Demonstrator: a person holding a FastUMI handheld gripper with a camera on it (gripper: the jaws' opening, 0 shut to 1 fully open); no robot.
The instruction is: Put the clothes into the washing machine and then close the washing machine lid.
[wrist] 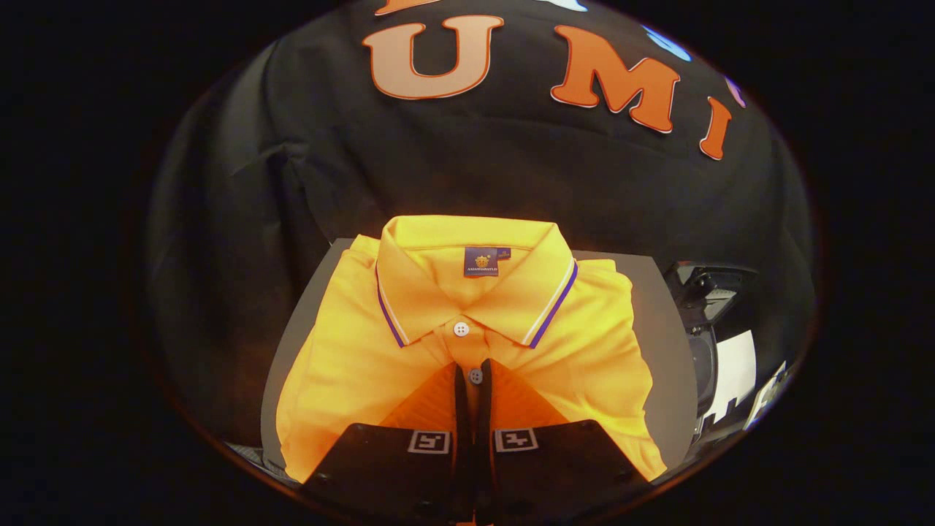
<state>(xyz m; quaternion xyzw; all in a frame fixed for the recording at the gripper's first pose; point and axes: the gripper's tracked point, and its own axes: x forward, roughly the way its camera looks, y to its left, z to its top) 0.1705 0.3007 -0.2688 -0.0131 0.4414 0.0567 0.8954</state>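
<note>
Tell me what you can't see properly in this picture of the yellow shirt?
- Yellow shirt: its lower front lies under the tool in the gripper view.
- Tool: fingers nearly together over the placket; a pinch of cloth cannot be told.
- Dark machine beside the grey table: cut off, too dim to identify.

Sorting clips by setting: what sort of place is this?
Probably a staged recording booth: a folded yellow polo shirt lies on a grey table before a black cloth wall. The gripper fingers sit nearly closed above it.
</note>
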